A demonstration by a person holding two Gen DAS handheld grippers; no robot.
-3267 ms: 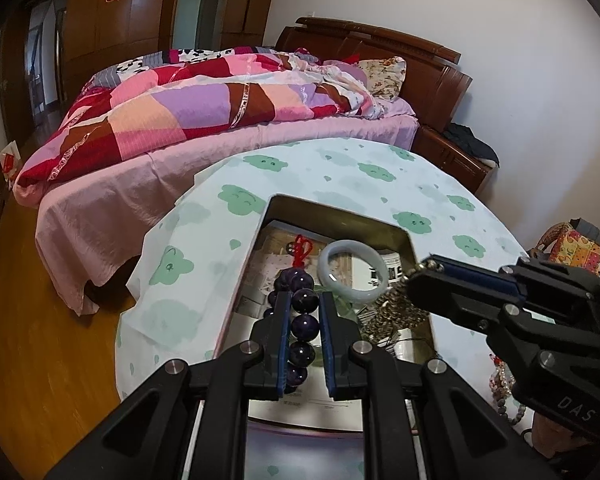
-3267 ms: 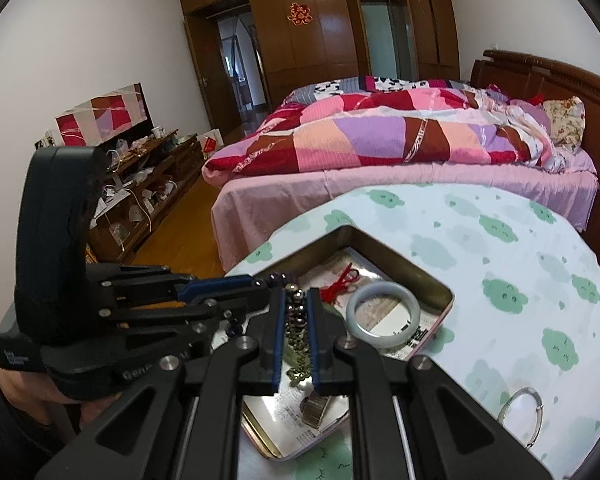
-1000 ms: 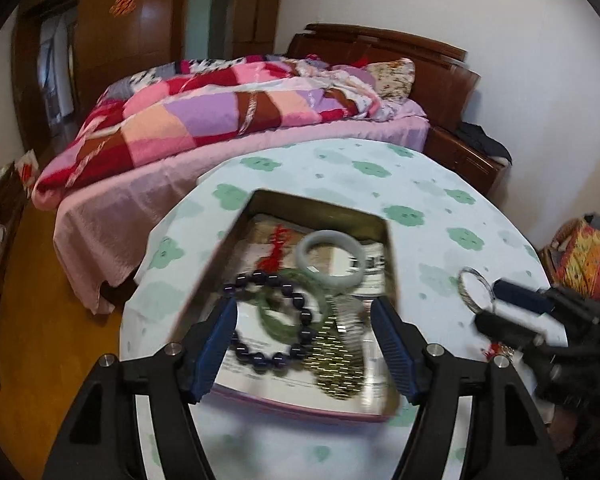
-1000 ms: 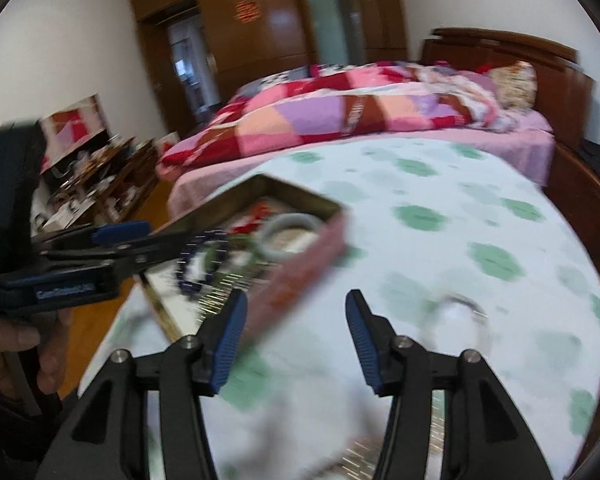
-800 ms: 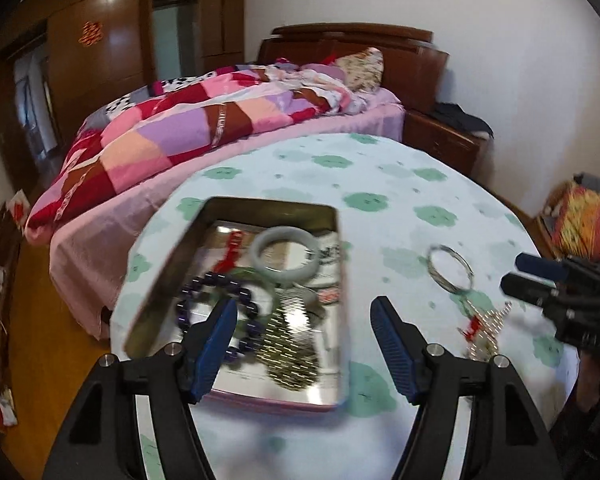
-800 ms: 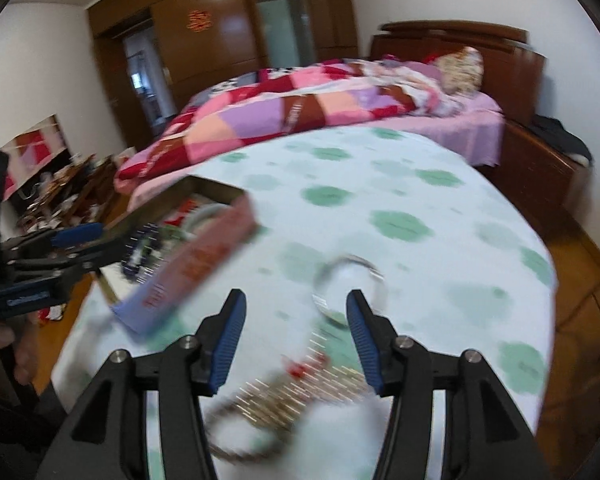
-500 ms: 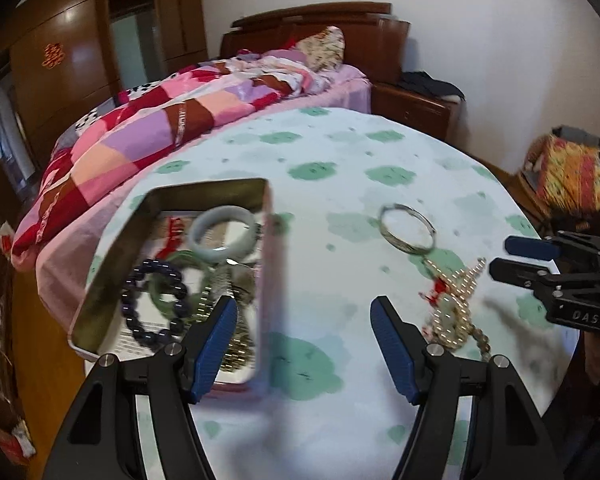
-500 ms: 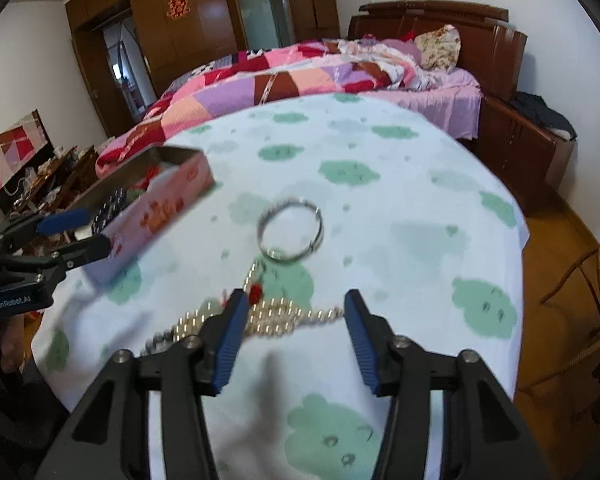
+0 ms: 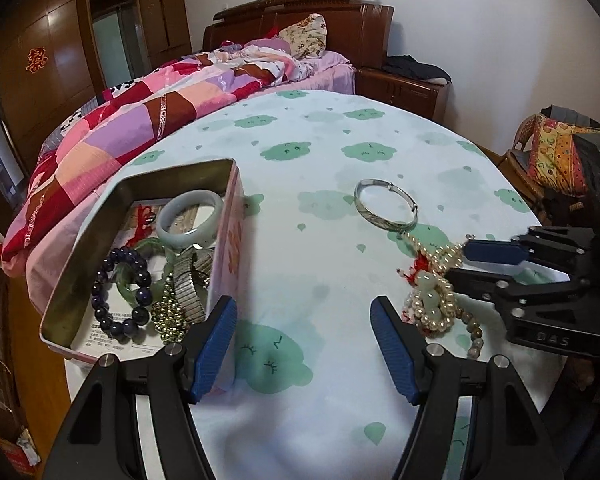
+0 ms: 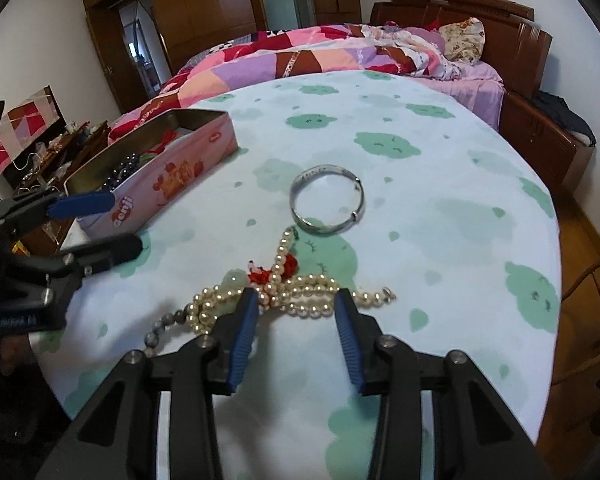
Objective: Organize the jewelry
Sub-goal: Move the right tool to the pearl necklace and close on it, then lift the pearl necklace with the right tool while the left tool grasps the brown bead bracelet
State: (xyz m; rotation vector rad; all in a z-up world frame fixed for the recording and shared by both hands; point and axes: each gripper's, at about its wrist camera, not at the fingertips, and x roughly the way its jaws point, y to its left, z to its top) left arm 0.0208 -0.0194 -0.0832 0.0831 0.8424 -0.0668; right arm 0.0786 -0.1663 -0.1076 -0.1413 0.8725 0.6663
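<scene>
A pearl necklace [image 10: 300, 294] with a red knot and a pale jade pendant lies heaped on the cloud-print tablecloth. My right gripper [image 10: 296, 308] is low over it, its jaws closing with a pearl strand between the pads, not visibly pinched. Just beyond lies a silver bangle [image 10: 327, 204]. My left gripper [image 9: 300, 320] hangs wide open and empty over bare cloth, between the pearl necklace [image 9: 432, 296] and the pink tin [image 9: 176, 172]. That tin holds a pale jade bangle [image 9: 190, 218], a dark bead bracelet [image 9: 120, 292], a green bangle and metal bands. The silver bangle [image 9: 386, 208] lies apart.
The round table [image 10: 440, 184] drops off close behind both grippers. A bed with a patchwork quilt [image 9: 172, 96] stands behind the table. A wooden nightstand [image 9: 404, 88] and a chair with colourful cloth [image 9: 556, 152] stand at the right. A person's hand holds the left gripper [image 10: 112, 226].
Both views swung from the tin to the loose jewelry on the cloth. The right gripper sank onto the pearls and its jaws narrowed. The bead bracelet and chain held earlier now lie in the tin.
</scene>
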